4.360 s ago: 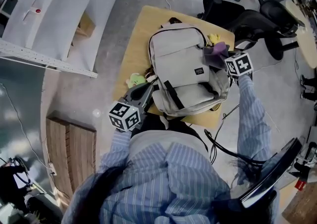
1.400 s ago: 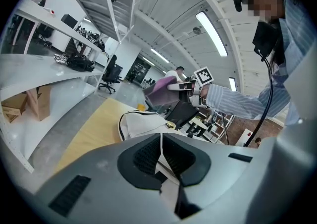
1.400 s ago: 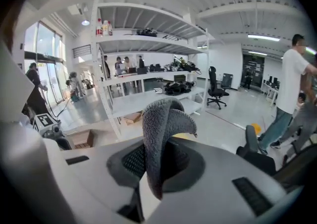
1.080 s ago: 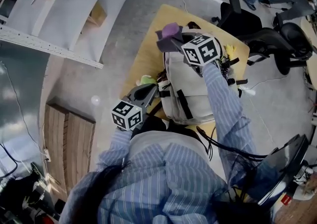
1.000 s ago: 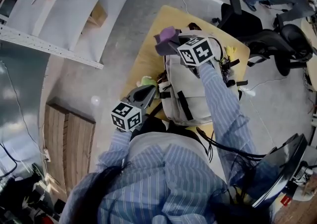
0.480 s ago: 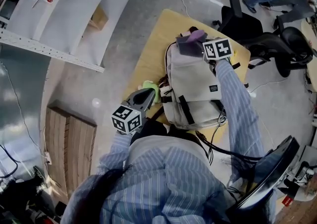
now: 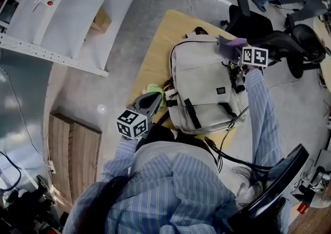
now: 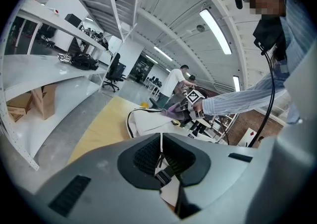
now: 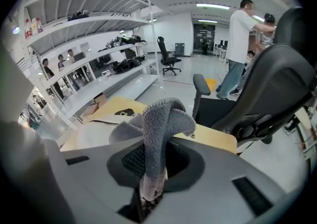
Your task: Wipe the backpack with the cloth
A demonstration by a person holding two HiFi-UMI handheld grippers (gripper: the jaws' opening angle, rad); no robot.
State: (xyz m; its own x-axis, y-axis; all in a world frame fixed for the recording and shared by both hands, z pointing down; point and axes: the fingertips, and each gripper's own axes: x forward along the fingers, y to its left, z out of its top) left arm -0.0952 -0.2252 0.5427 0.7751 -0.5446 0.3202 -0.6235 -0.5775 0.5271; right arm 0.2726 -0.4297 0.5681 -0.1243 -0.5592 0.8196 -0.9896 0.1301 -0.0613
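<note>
1. Our right arm, in a blue striped sleeve, reaches out almost straight over the right side of the light grey fabric backpack. That puts the right gripper at the pack's far right corner.
2. The right gripper's jaws are clenched on a grey-purple terry cloth. Its lower end is pinched between them, and the rest rises in a folded loop above the gripper body.
3. In the head view the cloth lies at the upper edge of the backpack, just beside the gripper's marker cube. We cannot tell whether it presses on the fabric.
4. Our left arm is bent and kept close to the body. The left gripper points at the pack's near left side.
5. The left gripper's jaws are closed together on a black buckled strap, which we take to belong to the backpack.
6. The backpack lies flat, front side up, on a pale wooden table.
7. A small green soft toy sits on the table just beside the left gripper's tip.
8. A black office chair stands beyond the table's far edge.
</note>
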